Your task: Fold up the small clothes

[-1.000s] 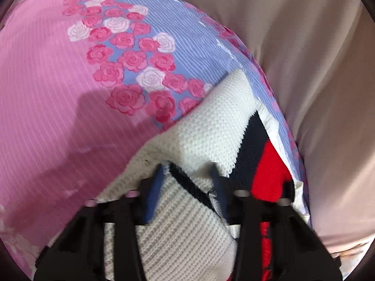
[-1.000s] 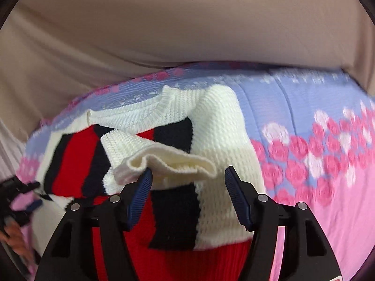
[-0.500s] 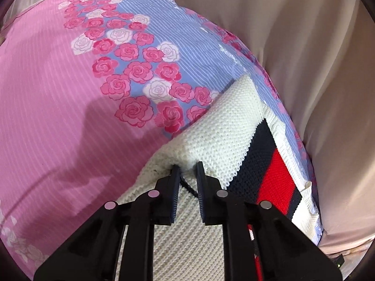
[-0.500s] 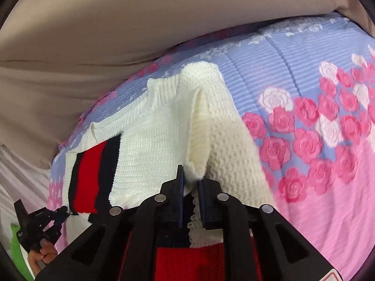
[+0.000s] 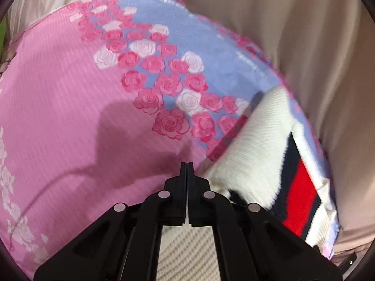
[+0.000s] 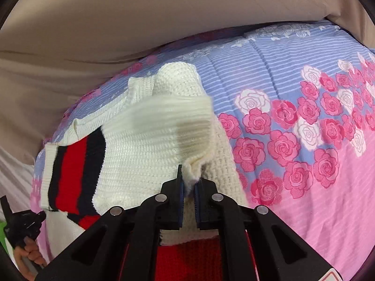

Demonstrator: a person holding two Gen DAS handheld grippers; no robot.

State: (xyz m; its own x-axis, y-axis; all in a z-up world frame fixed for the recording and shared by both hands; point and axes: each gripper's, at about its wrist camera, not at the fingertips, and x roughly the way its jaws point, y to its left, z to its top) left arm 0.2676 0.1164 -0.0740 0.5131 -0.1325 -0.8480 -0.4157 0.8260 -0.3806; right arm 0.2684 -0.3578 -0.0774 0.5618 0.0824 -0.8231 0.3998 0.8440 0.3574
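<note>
A small white knit sweater (image 6: 145, 149) with red and navy stripes lies on a pink and blue rose-print bedspread (image 6: 304, 140). My right gripper (image 6: 188, 185) is shut on a bunched white fold of the sweater and holds it raised above the body. In the left wrist view the sweater (image 5: 257, 147) lies to the right. My left gripper (image 5: 186, 166) has its jaws pressed together; white knit shows beneath its frame, and I cannot see cloth between the tips. The left gripper also shows at the lower left of the right wrist view (image 6: 21, 224).
The bedspread (image 5: 70, 117) stretches wide to the left in the left wrist view. A beige sheet or curtain (image 6: 140, 23) rises behind the bed and also borders it on the right in the left wrist view (image 5: 316, 46).
Both grippers went from open to shut over the last second. The right one lifted a white fold of the sweater and carries it over the body. The left one moved left toward the pink cloth.
</note>
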